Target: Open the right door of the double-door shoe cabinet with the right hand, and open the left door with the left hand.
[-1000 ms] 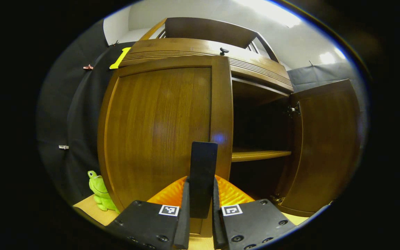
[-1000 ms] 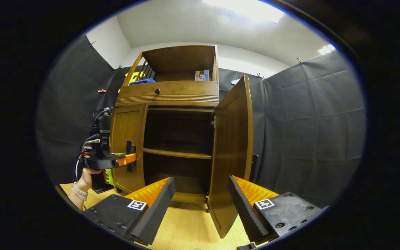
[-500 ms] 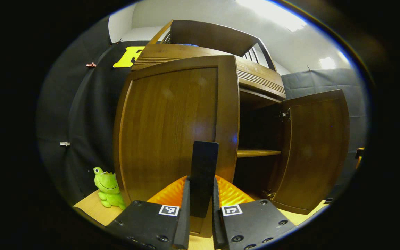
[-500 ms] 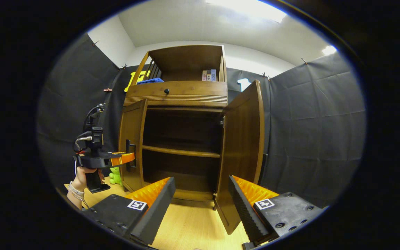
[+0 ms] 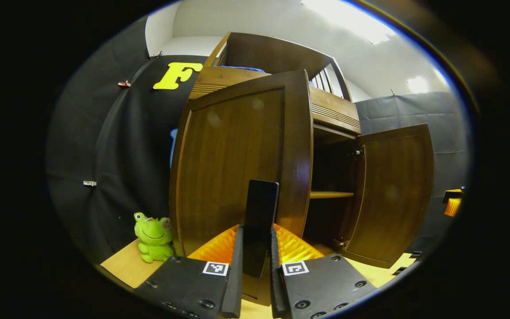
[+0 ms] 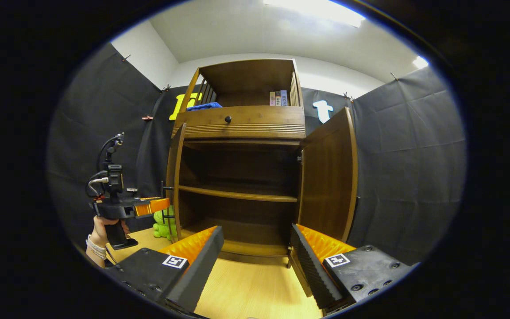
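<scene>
The left claw (image 5: 255,270) is shown clamped on the dark, flat, slab-like handle (image 5: 260,212) of the left door (image 5: 233,155); both fingers are pressed against its sides, so that the door can be drawn about its hinges. In the right gripper view the same claw (image 6: 160,204) is seen edge-on at that door (image 6: 174,177), held by a hand (image 6: 100,223) beside the cabinet (image 6: 241,122). The right claw (image 6: 255,261) is held apart and grips nothing; it is kept back in front of the cabinet, probably because the right door (image 6: 328,177) already stands wide open.

The left door is judged to be well swung out but less far than the right one, so the task is taken as nearly finished. Both doors are framed panels of glossy brown wood with a straight grain, hung on metal hinges (image 5: 357,153). Inside the cabinet a single wooden shelf (image 6: 237,194) is exposed, with dark space above and below. Above the doors a grooved drawer front with a small round knob (image 6: 227,119) is seen. Left of the cabinet, on the pale wooden floor (image 6: 246,292), a soft green frog toy (image 5: 152,237) is set.
</scene>
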### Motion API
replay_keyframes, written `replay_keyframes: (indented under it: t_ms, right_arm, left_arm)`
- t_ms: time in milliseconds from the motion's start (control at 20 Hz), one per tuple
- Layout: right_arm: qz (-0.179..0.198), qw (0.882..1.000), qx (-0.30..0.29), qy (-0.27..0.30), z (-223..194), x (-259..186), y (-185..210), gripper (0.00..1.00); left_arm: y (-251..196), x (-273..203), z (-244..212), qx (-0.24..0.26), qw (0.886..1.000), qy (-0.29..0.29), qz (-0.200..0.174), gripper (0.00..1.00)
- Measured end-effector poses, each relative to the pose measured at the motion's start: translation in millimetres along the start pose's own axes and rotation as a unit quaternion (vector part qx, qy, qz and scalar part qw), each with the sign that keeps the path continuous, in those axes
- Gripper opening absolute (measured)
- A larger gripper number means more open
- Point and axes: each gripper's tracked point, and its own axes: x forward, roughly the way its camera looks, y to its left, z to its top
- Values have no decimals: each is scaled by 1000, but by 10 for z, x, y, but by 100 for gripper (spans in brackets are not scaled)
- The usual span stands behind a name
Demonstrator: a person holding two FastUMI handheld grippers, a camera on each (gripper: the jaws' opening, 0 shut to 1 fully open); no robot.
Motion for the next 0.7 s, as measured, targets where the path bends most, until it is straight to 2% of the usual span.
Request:
replay_keyframes:
  t_ms: [700]
  right_arm:
    - [26,1000,6,3,-30,26,344,98]
  left_arm:
    - [438,-443,63,28,999,-6,27,29]
